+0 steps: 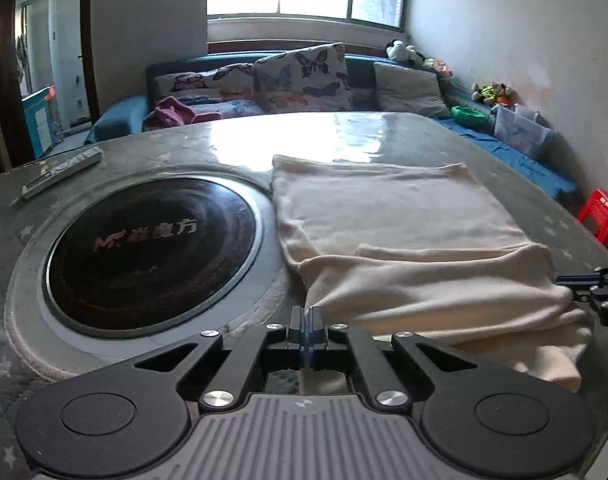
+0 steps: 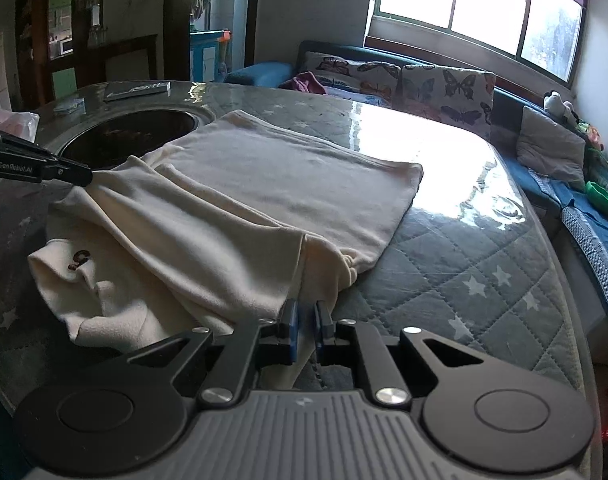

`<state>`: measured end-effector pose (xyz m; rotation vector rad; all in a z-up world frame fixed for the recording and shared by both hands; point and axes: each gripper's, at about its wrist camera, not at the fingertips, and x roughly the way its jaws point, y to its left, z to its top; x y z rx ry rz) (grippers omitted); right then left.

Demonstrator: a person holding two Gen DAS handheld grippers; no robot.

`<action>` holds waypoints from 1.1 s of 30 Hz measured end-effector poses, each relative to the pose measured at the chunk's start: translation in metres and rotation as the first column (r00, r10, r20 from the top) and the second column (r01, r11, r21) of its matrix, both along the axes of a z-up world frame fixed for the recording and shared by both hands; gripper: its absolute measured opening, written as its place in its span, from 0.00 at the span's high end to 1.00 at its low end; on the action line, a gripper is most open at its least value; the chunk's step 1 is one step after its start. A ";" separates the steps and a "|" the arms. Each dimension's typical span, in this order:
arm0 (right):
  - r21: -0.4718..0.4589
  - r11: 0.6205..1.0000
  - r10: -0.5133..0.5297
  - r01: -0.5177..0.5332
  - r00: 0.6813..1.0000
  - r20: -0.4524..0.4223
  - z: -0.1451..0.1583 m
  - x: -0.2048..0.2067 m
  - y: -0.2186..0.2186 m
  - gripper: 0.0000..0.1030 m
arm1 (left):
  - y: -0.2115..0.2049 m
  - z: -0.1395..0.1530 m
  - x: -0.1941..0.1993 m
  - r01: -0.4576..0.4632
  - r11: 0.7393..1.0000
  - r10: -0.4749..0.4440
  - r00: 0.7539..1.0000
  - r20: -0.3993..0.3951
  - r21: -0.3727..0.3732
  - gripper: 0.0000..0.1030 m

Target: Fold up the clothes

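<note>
Item: cream-coloured soft knit garment, partly folded, lying on a glass-topped counter over a grey quilted star-print cover; far half flat, near half bunched and raised toward both claws, a small dark red mark showing on the near-left fold. Left claw: black, blue-padded, jaws pressed together on the garment's near-left edge. Right claw: jaws narrow, a fold of the same garment pinched between the blue pads at its near-right corner. Adjacent on the counter: round black inset hotplate with a steel rim, just left of the garment; grey remote control at far left. Beyond: butterfly-print cushions on a blue sofa beneath a window.
</note>
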<state>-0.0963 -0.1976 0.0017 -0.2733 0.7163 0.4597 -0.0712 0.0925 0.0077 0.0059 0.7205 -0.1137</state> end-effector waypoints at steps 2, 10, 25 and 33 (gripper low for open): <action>-0.003 1.000 0.001 -0.001 1.000 0.001 0.000 0.000 0.000 0.92 | 0.000 0.000 -0.001 0.018 1.000 -0.018 1.000 -0.005 0.007 0.98; 0.010 1.000 0.006 -0.006 1.000 -0.007 0.004 0.000 -0.001 0.91 | -0.004 0.015 0.008 0.076 0.997 -0.076 0.997 0.013 -0.006 0.80; -0.014 0.999 0.037 -0.037 0.999 -0.002 0.007 -0.015 0.003 0.73 | -0.007 0.005 0.050 0.020 0.999 -0.020 1.000 0.004 -0.044 0.92; 0.034 0.999 -0.007 0.007 1.000 -0.007 0.009 -0.012 -0.005 0.70 | 0.010 -0.001 0.053 -0.059 0.994 0.055 0.998 -0.043 -0.095 0.91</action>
